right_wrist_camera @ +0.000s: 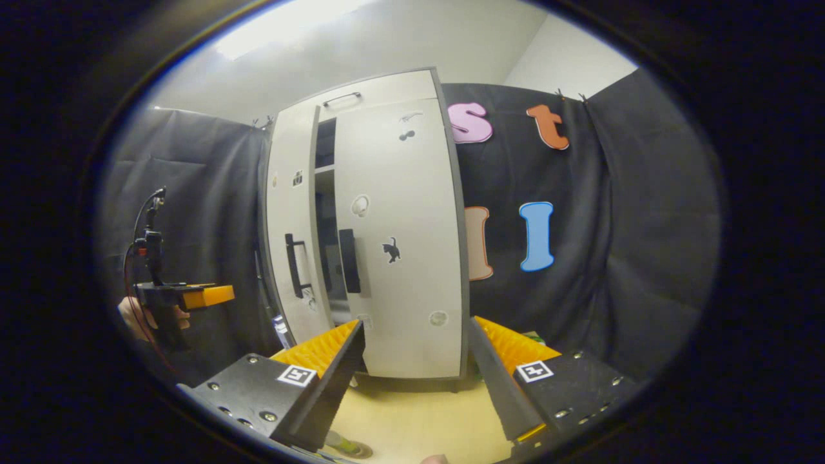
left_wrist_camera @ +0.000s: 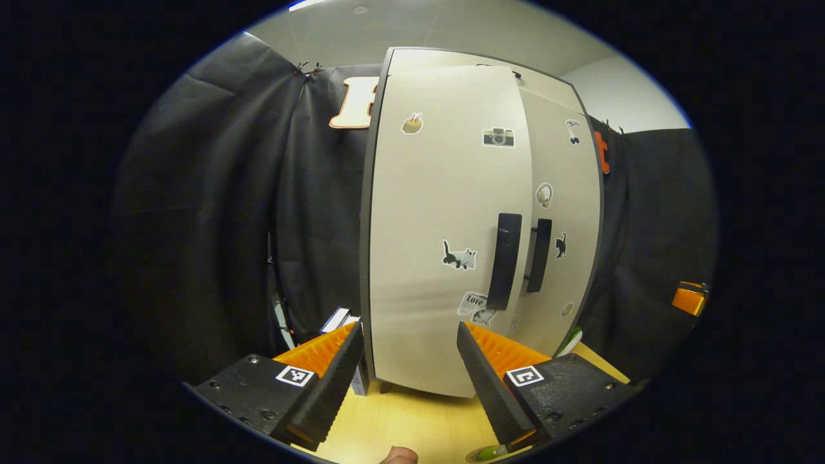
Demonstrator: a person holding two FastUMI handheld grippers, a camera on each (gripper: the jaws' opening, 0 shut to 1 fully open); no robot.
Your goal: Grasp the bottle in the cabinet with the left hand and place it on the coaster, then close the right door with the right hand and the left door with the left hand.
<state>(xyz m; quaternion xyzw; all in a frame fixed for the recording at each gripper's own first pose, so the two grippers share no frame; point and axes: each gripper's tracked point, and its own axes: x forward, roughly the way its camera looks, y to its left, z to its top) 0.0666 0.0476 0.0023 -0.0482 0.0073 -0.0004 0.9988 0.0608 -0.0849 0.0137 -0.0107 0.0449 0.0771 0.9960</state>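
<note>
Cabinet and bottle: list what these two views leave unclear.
- Cabinet interior: right gripper view, only a dark slit shows between the left door and right door.
- Bottle and coaster: left gripper view, cut off at the bottom edge behind the fingers.
- Stickers: small lettering unreadable.

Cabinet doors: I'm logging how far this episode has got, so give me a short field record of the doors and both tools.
cabinet: pale, two doors, standing on a wooden table
right door: looks closed
left door: ajar, dark gap beside it
left door handle: dark vertical bar, untouched
left tool: open, empty, facing the left door
right tool: open, empty, short of the right door
bottle: green item at the lower edge, identity unclear
</note>
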